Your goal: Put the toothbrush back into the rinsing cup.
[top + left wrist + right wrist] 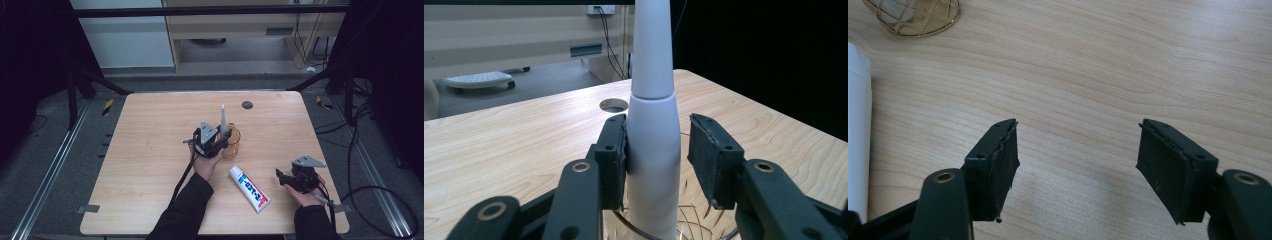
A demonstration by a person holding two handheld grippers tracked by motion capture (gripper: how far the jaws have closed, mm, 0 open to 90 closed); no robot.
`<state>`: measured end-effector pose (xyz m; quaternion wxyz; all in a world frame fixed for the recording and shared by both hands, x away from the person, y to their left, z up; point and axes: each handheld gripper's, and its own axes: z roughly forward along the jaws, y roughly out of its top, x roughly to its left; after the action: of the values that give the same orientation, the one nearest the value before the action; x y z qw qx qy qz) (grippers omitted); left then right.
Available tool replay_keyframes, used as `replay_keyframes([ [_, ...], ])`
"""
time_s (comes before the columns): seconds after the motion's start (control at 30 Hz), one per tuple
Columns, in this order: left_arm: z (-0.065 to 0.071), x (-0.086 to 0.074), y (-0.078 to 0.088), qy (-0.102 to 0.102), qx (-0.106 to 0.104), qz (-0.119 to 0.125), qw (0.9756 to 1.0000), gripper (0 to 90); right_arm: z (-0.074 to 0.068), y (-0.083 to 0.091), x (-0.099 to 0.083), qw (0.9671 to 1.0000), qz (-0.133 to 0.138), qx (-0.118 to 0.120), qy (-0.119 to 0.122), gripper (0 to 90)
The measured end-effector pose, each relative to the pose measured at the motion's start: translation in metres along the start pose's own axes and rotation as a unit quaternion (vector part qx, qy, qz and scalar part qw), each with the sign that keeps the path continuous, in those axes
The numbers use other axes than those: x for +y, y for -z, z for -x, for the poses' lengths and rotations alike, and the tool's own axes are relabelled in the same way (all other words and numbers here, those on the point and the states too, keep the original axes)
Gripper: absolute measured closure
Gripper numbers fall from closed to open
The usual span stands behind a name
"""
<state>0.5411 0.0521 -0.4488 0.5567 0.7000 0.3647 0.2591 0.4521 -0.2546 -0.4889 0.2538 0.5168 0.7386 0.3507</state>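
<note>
- High view: the fingers of the left gripper (222, 141) stand around a white electric toothbrush (223, 120) that rises upright out of a gold wire cup (231, 142) near the middle of the wooden table (145, 165). The right gripper (286, 178) rests near the table's right edge with its fingers apart and nothing between them. A toothpaste tube (249, 188) lies flat between the two hands.
- Left gripper view: the jaws are released around the toothbrush (653, 125). One pad (615, 160) lies against the handle, the other pad (711, 157) stands clear of it with a gap showing. The brush looks seated in the cup (684, 225), so the step in hand is, by my reading, letting go. To do it well, open fully so both pads clear the handle, then draw straight back and up without brushing it, since the tall brush in a light wire cup could tip.
- Left gripper view, the brush itself: a smooth, matte white body, thick at the handle, with a seam where a slimmer neck tapers upward out of the frame. It stands upright.
- Right gripper view: both black pads are spread wide over bare wood. The wire cup (913, 15) is at the upper left, and the white tube (858, 130) lies along the left edge.
</note>
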Motion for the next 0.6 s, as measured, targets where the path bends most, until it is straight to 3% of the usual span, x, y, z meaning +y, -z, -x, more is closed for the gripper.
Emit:
replay_keyframes([
  [0.6,0.0007,-0.0012,0.0040,-0.006,-0.003,-0.004,1.0000,55.6,-0.0002,0.0000,0.0001,1.0000,0.001,-0.001,0.001,32.4],
])
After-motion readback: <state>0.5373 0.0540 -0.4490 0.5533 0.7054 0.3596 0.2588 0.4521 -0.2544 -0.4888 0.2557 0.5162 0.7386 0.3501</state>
